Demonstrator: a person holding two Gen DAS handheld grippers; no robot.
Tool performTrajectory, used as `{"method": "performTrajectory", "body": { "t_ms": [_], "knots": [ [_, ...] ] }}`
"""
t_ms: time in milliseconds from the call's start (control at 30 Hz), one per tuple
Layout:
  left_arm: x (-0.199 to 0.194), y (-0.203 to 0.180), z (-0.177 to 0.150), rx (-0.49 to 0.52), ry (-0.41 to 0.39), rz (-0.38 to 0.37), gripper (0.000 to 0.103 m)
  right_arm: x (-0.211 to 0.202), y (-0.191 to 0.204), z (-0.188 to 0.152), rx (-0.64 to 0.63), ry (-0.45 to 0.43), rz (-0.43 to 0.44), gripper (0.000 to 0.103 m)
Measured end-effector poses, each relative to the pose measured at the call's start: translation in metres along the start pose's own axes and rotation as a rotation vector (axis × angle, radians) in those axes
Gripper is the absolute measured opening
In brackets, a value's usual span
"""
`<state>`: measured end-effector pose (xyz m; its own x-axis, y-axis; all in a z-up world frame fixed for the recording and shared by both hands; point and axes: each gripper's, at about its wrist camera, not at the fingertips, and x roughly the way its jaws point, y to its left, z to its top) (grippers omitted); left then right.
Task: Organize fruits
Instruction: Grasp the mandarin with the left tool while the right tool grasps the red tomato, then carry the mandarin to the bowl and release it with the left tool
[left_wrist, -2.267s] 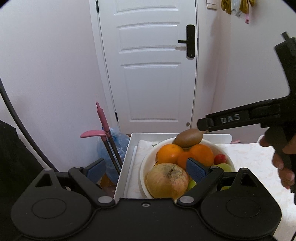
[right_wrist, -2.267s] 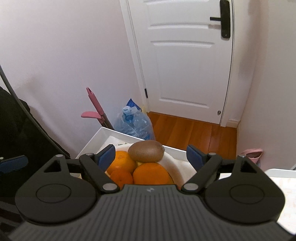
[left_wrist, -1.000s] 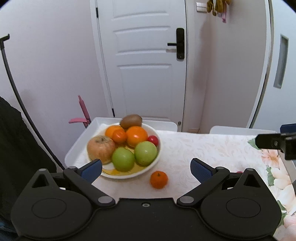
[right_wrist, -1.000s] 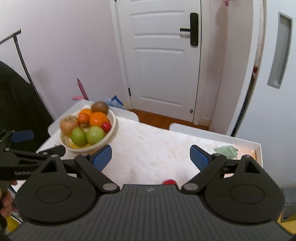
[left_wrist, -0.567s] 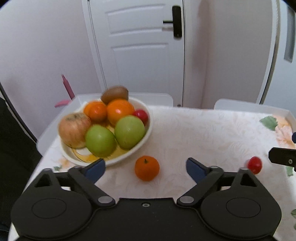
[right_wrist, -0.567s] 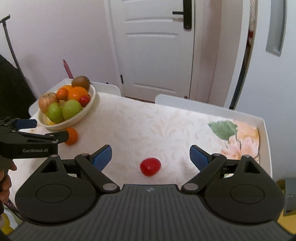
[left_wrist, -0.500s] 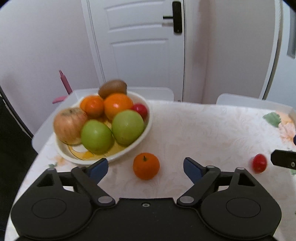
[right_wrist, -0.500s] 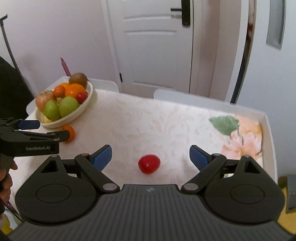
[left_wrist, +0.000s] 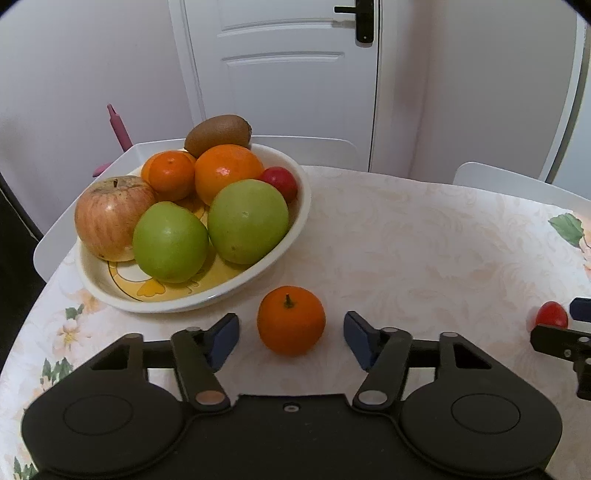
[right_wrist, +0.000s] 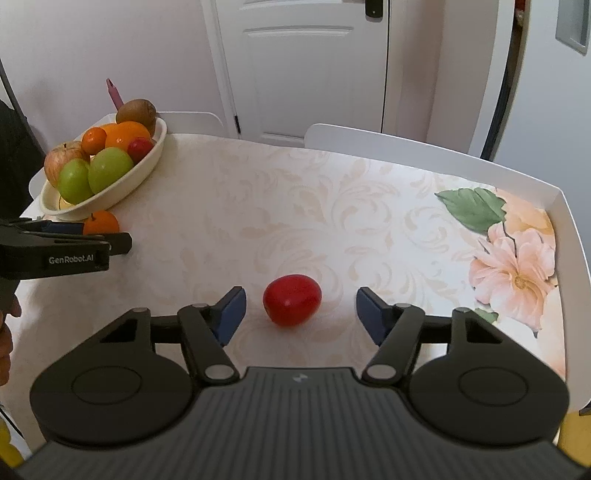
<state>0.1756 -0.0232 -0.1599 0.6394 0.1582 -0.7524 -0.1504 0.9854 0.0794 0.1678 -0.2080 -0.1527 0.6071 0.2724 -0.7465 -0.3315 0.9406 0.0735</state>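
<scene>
Both grippers have dropped from above the fruit bowl to the worktop (right_wrist: 332, 206), and each now brackets a stray fruit. Left gripper (left_wrist: 291, 338) sits low with the small orange (left_wrist: 291, 319) between its blue pads; its jaws are closing, yet a sliver of cloth shows on either side, so nothing is clamped — released for now. Right gripper (right_wrist: 298, 314) does the same around the red tomato-like fruit (right_wrist: 291, 300), jaws closing, pads clear of its skin and a wider gap on the right.

Just beyond the orange stands the bowl (left_wrist: 299, 221), already heaped with apples, oranges, a kiwi and a small red fruit. The tomato lies well apart from it, mid-cloth.

My reading: the reach is over and the double pickup is beginning — these two loose pieces look like the last ones outside the bowl. Round fruit may roll if one pad arrives first.
</scene>
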Motion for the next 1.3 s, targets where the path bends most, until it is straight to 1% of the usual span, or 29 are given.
{"method": "performTrajectory", "body": {
  "t_ms": [100, 167, 233, 267, 367, 400, 433, 567, 767, 867, 1067, 1300],
  "knots": [
    [0.0, -0.002, -0.001, 0.0, 0.0, -0.01, 0.056, 0.001, 0.001, 0.0, -0.006, 0.003, 0.005, 0.075],
    [0.0, -0.002, 0.0, -0.002, 0.001, -0.014, 0.053, 0.0, 0.002, 0.0, -0.012, 0.0, 0.004, 0.074],
    [-0.001, -0.002, 0.0, 0.003, -0.002, -0.004, 0.043, 0.0, 0.002, 0.0, -0.016, -0.002, 0.002, 0.071],
    [-0.003, -0.002, -0.001, 0.0, -0.001, -0.006, 0.043, 0.001, 0.002, 0.0, -0.016, -0.002, 0.003, 0.07],
    [-0.004, 0.0, -0.001, 0.004, 0.002, -0.01, 0.043, 0.003, 0.002, 0.0, -0.021, 0.004, 0.005, 0.062],
    [-0.005, 0.0, -0.002, 0.009, 0.001, -0.007, 0.042, 0.004, 0.002, 0.0, -0.023, 0.006, 0.006, 0.055],
    [-0.006, 0.0, -0.003, 0.013, 0.001, -0.006, 0.042, 0.005, 0.003, 0.0, -0.025, 0.01, 0.014, 0.05],
    [-0.009, 0.001, -0.008, 0.01, 0.002, -0.005, 0.042, 0.005, 0.007, 0.0, -0.042, 0.006, 0.002, 0.05],
    [-0.021, 0.007, -0.016, 0.002, -0.003, 0.003, 0.042, -0.002, 0.013, 0.002, -0.047, -0.013, 0.013, 0.049],
    [-0.033, 0.01, -0.02, 0.003, -0.034, 0.02, 0.042, -0.007, 0.019, 0.005, -0.053, -0.023, 0.021, 0.049],
    [-0.056, 0.023, -0.023, -0.01, -0.055, 0.026, 0.042, -0.02, 0.037, 0.014, -0.07, -0.044, 0.04, 0.049],
    [-0.091, 0.049, -0.013, -0.046, -0.092, 0.031, 0.042, -0.041, 0.067, 0.033, -0.082, -0.074, 0.066, 0.049]
  ]
}}
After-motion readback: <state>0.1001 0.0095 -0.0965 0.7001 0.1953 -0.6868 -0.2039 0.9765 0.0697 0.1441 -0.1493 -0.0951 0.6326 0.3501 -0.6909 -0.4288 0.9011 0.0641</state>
